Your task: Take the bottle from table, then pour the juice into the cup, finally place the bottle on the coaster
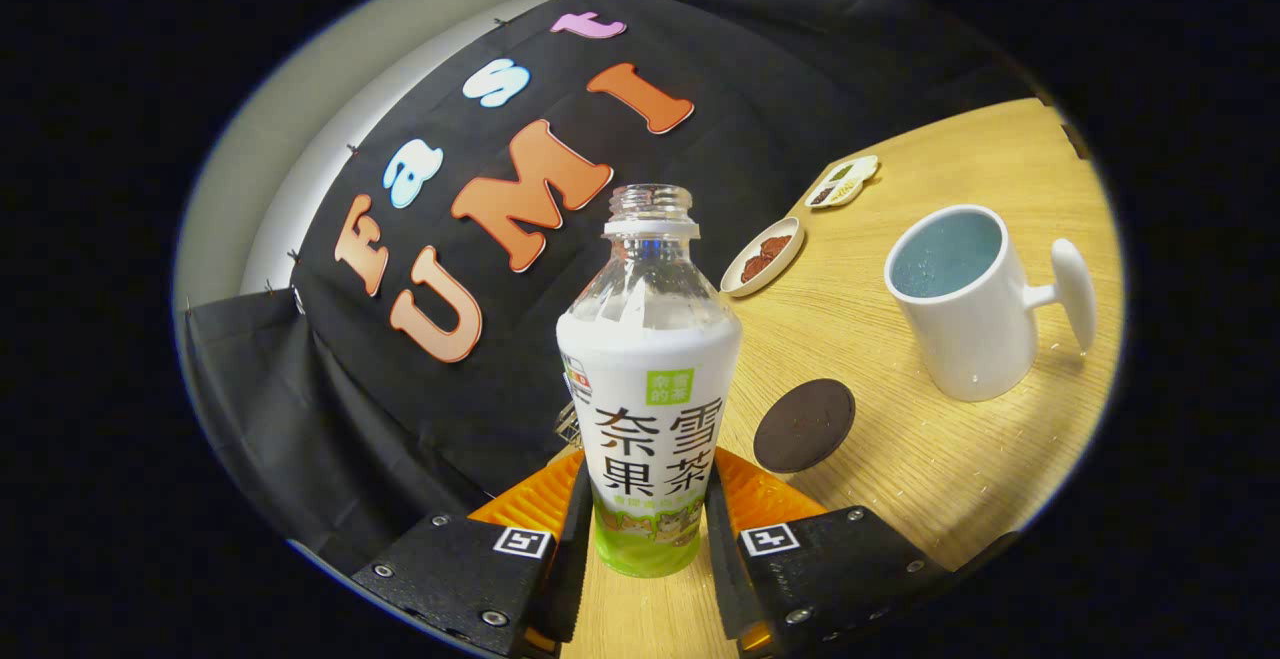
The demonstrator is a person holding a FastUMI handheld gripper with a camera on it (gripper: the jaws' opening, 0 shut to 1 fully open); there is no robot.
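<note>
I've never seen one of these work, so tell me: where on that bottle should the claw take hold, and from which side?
Low on the bottle, around its labelled body, coming in level from the side. It stands upright with straight walls there, while the clear top narrows. The claw already has a finger against each side of the lower label, and the open neck stays free for pouring into the cup.

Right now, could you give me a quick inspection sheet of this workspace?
Surface: wooden table.
Job's things: uncapped bottle upright between the fingers; white cup and dark round coaster beyond it.
Clutter: small oval dish with brown contents, divided tray farther back.
Grippers: gripper closed, both fingers against the bottle's sides.
Cables: nothing seen.
Surroundings: black cloth wall, pale wall behind.
</note>
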